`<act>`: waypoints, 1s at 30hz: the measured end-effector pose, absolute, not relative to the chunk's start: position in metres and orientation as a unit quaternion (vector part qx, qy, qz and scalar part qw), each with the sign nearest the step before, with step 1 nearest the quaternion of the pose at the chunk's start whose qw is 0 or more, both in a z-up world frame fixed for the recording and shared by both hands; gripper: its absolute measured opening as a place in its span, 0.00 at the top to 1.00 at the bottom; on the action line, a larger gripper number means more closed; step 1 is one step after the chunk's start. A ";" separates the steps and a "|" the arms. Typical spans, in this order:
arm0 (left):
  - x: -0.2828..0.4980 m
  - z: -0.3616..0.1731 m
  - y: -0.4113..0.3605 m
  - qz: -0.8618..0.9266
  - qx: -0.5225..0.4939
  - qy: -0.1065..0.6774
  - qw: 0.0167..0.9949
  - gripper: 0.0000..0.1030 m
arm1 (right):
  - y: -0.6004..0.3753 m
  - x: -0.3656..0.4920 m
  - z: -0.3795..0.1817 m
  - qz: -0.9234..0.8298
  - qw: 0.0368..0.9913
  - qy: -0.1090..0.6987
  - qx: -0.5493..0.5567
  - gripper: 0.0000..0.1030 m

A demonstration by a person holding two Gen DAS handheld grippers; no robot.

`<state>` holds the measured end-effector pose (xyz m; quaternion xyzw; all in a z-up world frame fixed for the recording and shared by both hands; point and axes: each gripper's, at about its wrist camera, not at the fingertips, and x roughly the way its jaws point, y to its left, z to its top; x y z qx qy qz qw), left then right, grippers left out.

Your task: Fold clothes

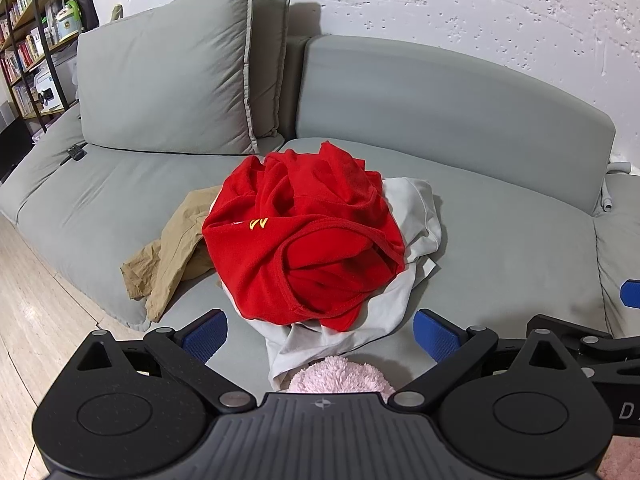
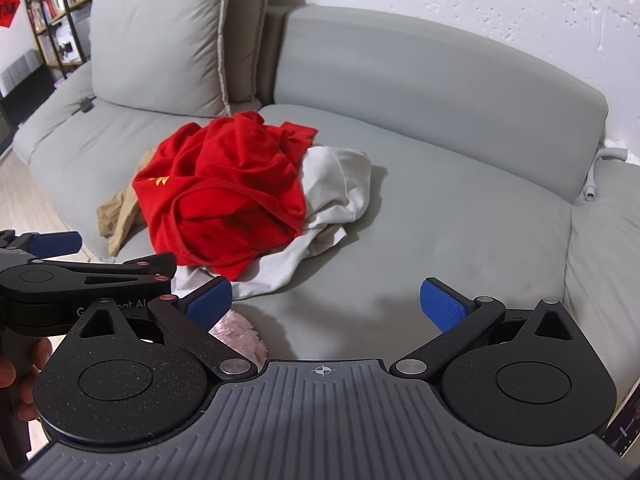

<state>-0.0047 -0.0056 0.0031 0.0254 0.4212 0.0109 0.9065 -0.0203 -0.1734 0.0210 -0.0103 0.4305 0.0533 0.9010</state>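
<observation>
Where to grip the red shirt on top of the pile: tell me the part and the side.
Take the red shirt by its stitched hem loop, which curls open at the near edge facing the left hand-held gripper. Come from the front, low over the sofa seat: that rim stands proud of the white garment beneath.

We hold the left tool [image 1: 320,334] low in the frame, blue pads spread wide, nothing between them. Our right tool [image 2: 326,304] sits level at the lower edge, equally agape and empty. Our left hand [image 2: 18,376] grips its handle at lower left.
</observation>
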 end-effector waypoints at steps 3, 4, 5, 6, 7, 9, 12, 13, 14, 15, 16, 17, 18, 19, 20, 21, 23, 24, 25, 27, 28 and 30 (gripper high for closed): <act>-0.005 0.004 -0.006 0.011 0.025 0.421 0.907 0.04 | -0.173 -0.021 0.021 0.053 0.901 0.430 -0.010 0.00; -0.005 0.004 -0.006 0.011 0.025 0.421 0.907 0.04 | -0.173 -0.021 0.021 0.053 0.901 0.430 -0.010 0.00; -0.005 0.004 -0.006 0.011 0.024 0.420 0.907 0.04 | -0.173 -0.021 0.022 0.053 0.901 0.430 -0.010 0.00; -0.006 0.004 -0.006 0.011 0.024 0.420 0.907 0.04 | -0.173 -0.021 0.022 0.053 0.901 0.430 -0.010 0.00; -0.006 0.004 -0.005 0.011 0.024 0.420 0.907 0.04 | -0.174 -0.020 0.022 0.054 0.901 0.429 -0.011 0.00; -0.006 0.004 -0.005 0.010 0.024 0.420 0.907 0.04 | -0.174 -0.020 0.022 0.054 0.901 0.429 -0.012 0.00; -0.006 0.004 -0.006 0.010 0.024 0.421 0.907 0.04 | -0.175 -0.019 0.021 0.055 0.901 0.430 -0.011 0.00; -0.006 0.004 -0.006 0.010 0.025 0.421 0.907 0.04 | -0.175 -0.019 0.021 0.055 0.901 0.431 -0.011 0.00; -0.006 0.004 -0.006 0.009 0.026 0.421 0.907 0.04 | -0.175 -0.019 0.021 0.054 0.900 0.431 -0.010 0.00; -0.006 0.004 -0.006 0.010 0.026 0.421 0.907 0.04 | -0.175 -0.020 0.022 0.054 0.900 0.432 -0.010 0.00; -0.006 0.004 -0.006 0.010 0.026 0.421 0.907 0.04 | -0.175 -0.020 0.022 0.053 0.900 0.432 -0.010 0.00; -0.006 0.004 -0.006 0.010 0.026 0.421 0.907 0.04 | -0.175 -0.020 0.022 0.053 0.900 0.432 -0.010 0.00; -0.005 0.004 -0.006 0.010 0.025 0.421 0.907 0.04 | -0.175 -0.019 0.022 0.053 0.900 0.432 -0.011 0.00; -0.005 0.004 -0.006 0.010 0.024 0.422 0.906 0.04 | -0.174 -0.019 0.022 0.053 0.900 0.432 -0.011 0.00; -0.005 0.003 -0.006 0.009 0.024 0.423 0.906 0.04 | -0.174 -0.019 0.022 0.053 0.900 0.433 -0.011 0.00; -0.005 0.003 -0.006 0.009 0.023 0.423 0.906 0.04 | -0.174 -0.019 0.022 0.053 0.900 0.433 -0.012 0.00; -0.005 0.003 -0.006 0.009 0.022 0.425 0.905 0.04 | -0.174 -0.018 0.021 0.052 0.899 0.434 -0.013 0.00; -0.004 0.003 -0.006 0.009 0.023 0.425 0.905 0.04 | -0.173 -0.018 0.021 0.052 0.899 0.434 -0.013 0.00; -0.004 0.002 -0.006 0.009 0.023 0.425 0.905 0.04 | -0.173 -0.018 0.021 0.052 0.899 0.434 -0.014 0.00; -0.003 0.000 -0.006 0.008 0.022 0.426 0.904 0.04 | -0.173 -0.017 0.020 0.052 0.899 0.435 -0.014 0.00; -0.003 -0.001 -0.005 0.007 0.020 0.426 0.904 0.03 | -0.173 -0.017 0.019 0.052 0.898 0.436 -0.015 0.00; -0.001 -0.004 -0.003 0.004 0.015 0.428 0.904 0.03 | -0.171 -0.015 0.018 0.052 0.898 0.436 -0.019 0.00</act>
